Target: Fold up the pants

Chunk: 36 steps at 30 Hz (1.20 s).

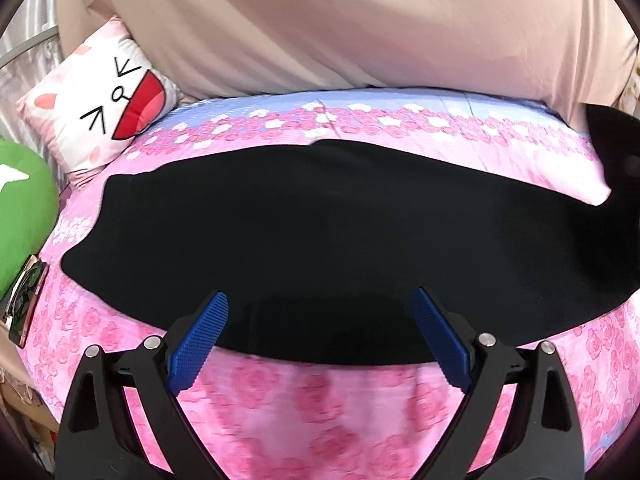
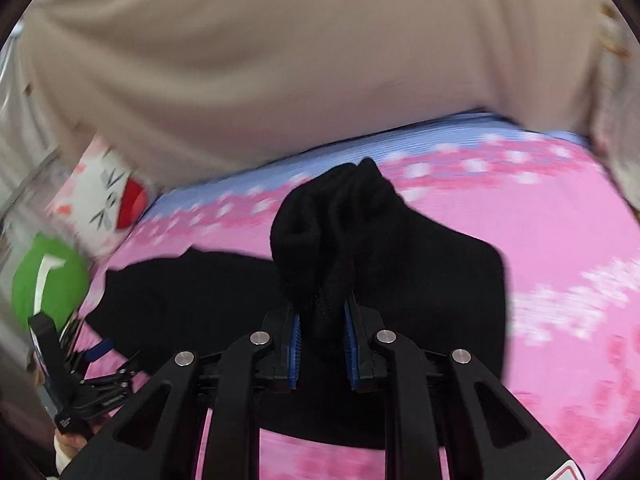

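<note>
1. Left wrist view: black pants (image 1: pixel 320 240) lie flat on a bed covered by a pink sheet (image 1: pixel 304 412) printed with roses. Their long axis runs side to side across the picture, from near the pillows on the left to the right edge, where the dark cloth rises out of view. Which end is the waistband cannot be told.
2. The left gripper (image 1: pixel 320 340) hangs just above the near edge of the pants. Its blue pads stand wide apart and hold nothing.
3. At the left sit a white cat-face pillow (image 1: pixel 100 108) and a green cushion (image 1: pixel 24 208). A beige curtain (image 1: pixel 340 20) hangs behind the bed.
4. Right wrist view, blurred: the right gripper (image 2: pixel 323 340) is clamped on a bunched fold of the pants (image 2: pixel 400 280), its blue pads pressing the cloth from both sides. The gathered cloth stands up in a peak in front of the fingers.
5. The rest of the pants trails away to the left along the bed, towards the left gripper (image 2: pixel 100 354), which is seen low at the left edge in a person's hand (image 2: pixel 70 442).
</note>
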{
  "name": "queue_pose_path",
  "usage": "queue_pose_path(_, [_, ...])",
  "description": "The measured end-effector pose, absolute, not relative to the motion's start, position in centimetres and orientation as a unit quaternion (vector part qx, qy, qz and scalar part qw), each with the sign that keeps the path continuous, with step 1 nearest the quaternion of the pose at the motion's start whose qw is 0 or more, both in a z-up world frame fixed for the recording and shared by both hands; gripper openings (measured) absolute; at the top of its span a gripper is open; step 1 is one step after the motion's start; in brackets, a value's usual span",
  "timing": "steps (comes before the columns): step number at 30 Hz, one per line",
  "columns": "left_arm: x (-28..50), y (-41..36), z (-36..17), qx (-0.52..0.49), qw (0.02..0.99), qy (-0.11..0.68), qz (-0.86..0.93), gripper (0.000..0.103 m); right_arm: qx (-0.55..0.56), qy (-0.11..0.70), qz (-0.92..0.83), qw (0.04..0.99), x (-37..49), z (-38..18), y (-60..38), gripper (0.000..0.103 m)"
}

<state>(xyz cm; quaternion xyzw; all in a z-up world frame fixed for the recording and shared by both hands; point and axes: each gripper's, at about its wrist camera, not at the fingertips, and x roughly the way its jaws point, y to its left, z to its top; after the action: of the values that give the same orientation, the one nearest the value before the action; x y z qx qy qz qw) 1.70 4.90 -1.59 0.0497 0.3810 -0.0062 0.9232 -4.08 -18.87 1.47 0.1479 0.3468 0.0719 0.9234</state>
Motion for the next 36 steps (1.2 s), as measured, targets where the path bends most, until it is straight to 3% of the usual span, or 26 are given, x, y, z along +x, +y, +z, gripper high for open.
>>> queue_pose_path(7, [1.0, 10.9, -1.5, 0.037, 0.925, 0.378, 0.024, 0.092, 0.079, 0.425, 0.138, 0.891, 0.4, -4.8, -3.7, 0.019])
queue_pose_path(11, [1.1, 13.2, -1.8, 0.023, 0.923, 0.381, 0.035, 0.092, 0.049, 0.423, 0.119, 0.897, 0.5, -7.0, -1.8, 0.020])
queue_pose_path(15, [1.5, 14.0, -2.1, 0.008, 0.923, 0.383, 0.032, 0.092, 0.050, 0.406, 0.111, 0.906, 0.3, -5.5, -1.8, 0.020])
queue_pose_path(21, [2.3, 13.2, -2.0, -0.024, 0.917, 0.398, -0.014, 0.092, -0.030, 0.422, 0.118, 0.899, 0.4, -6.7, 0.6, 0.045])
queue_pose_path(24, [2.8, 12.9, -1.3, -0.049, 0.910, 0.408, -0.047, 0.092, 0.013, 0.393, 0.141, 0.909, -2.5, -4.6, -1.4, 0.045])
queue_pose_path(27, [4.1, 11.7, -0.9, -0.089, 0.896, 0.425, -0.090, 0.095, 0.039, 0.356, 0.098, 0.928, -5.9, -2.6, -5.8, 0.056])
queue_pose_path(31, [6.4, 7.2, -1.3, -0.110, 0.877, 0.446, -0.139, 0.095, 0.042, 0.348, 0.001, 0.936, -9.3, -2.5, -11.4, 0.057])
queue_pose_path(36, [9.5, 0.9, -4.7, -0.079, 0.853, 0.498, -0.131, 0.092, 0.122, 0.357, -0.048, 0.925, -11.8, -4.6, -17.9, 0.057])
